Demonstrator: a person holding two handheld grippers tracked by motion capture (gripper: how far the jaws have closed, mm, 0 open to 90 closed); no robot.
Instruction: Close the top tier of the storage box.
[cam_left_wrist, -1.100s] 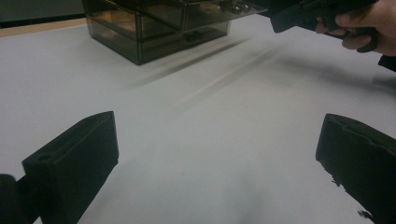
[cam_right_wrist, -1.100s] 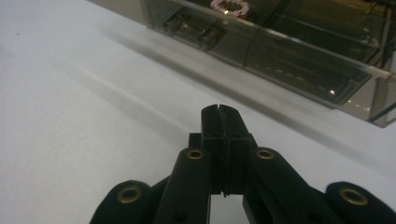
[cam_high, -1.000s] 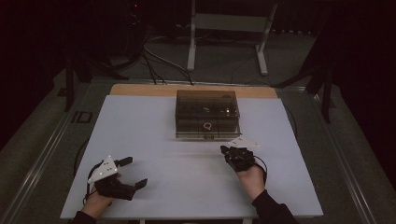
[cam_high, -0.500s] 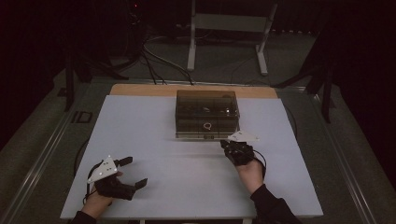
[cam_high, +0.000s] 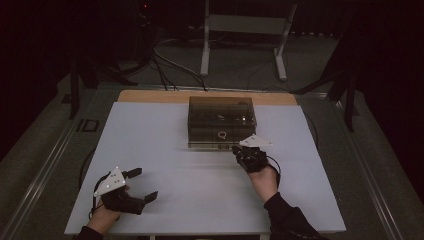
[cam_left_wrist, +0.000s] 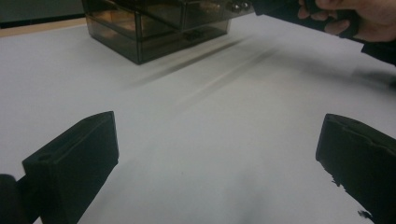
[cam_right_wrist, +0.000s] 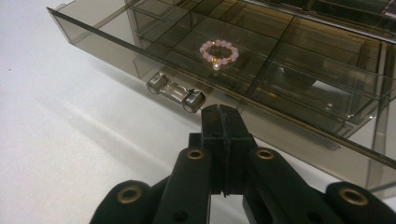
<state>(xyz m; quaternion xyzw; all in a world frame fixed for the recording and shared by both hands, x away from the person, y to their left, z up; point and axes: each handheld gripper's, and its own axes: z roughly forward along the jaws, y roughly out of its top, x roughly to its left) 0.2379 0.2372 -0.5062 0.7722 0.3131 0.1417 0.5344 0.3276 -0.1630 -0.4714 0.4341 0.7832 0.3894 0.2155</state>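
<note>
Since the earlier frame, the right gripper (cam_high: 239, 150) is being brought up, jaws pressed together and empty, to the smoked organiser box (cam_high: 222, 121) at frame centre, tips beside the drawer handle (cam_right_wrist: 176, 92), likely for pushing. At lower left, the left gripper (cam_high: 141, 183) is being rested wide open, kept clear. Farther in, a pink bead bracelet (cam_right_wrist: 219, 52) is lying in the drawer's compartment.

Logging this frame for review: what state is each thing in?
Drawer: pulled out a little, handle free.
Bracelet: lying in a drawer compartment.
Box: upright on the table.
Left gripper: open, empty.
Right gripper: shut, empty, at the handle.
</note>
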